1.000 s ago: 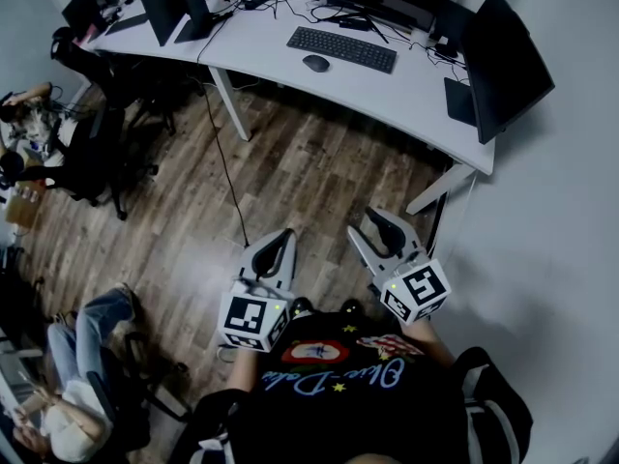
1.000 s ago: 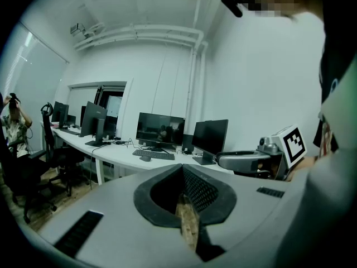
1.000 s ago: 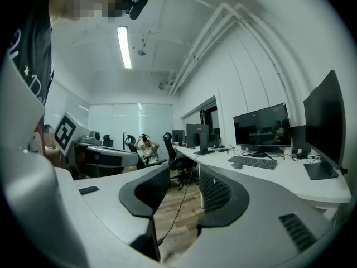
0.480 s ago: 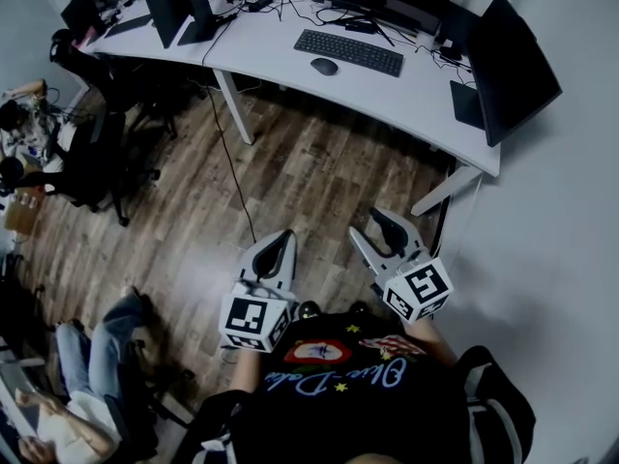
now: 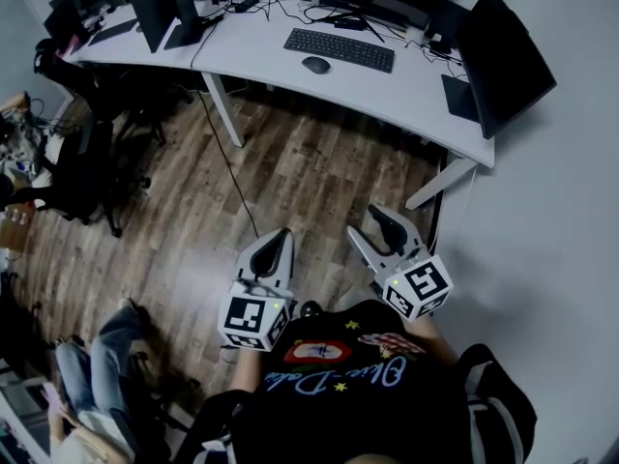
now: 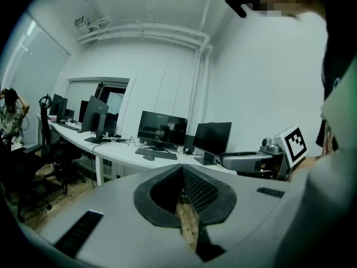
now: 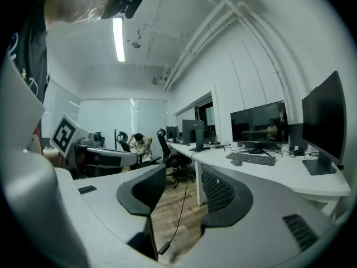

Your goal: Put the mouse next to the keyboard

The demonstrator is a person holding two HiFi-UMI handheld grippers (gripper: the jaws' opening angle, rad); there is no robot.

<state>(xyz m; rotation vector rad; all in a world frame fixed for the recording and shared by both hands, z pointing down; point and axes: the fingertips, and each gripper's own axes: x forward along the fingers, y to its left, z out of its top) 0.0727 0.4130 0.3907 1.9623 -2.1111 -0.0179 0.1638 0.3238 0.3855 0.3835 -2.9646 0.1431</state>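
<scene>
My left gripper (image 5: pixel 279 240) is pinched closed, empty. R gripper (image 5: pixel 375 228) jaws are opening, nothing btwn them. Mouse (image 5: pixel 315 64) sits at 12 o'clock on the desk (image 5: pixel 406 95), just beside the keyboard (image 5: pixel 339 49), well away from me. Risk: a clumsy grab knocks it off the near edge.

Bench (image 5: pixel 406 87) inventory, head view: one keyboard (image 5: pixel 339 49); one mouse (image 5: pixel 315 64); three monitors (image 5: pixel 503 54) plainly visible, with further dark screens at the far left too crowded to count; one cable (image 5: pixel 224 162) hanging to the floor.
</scene>
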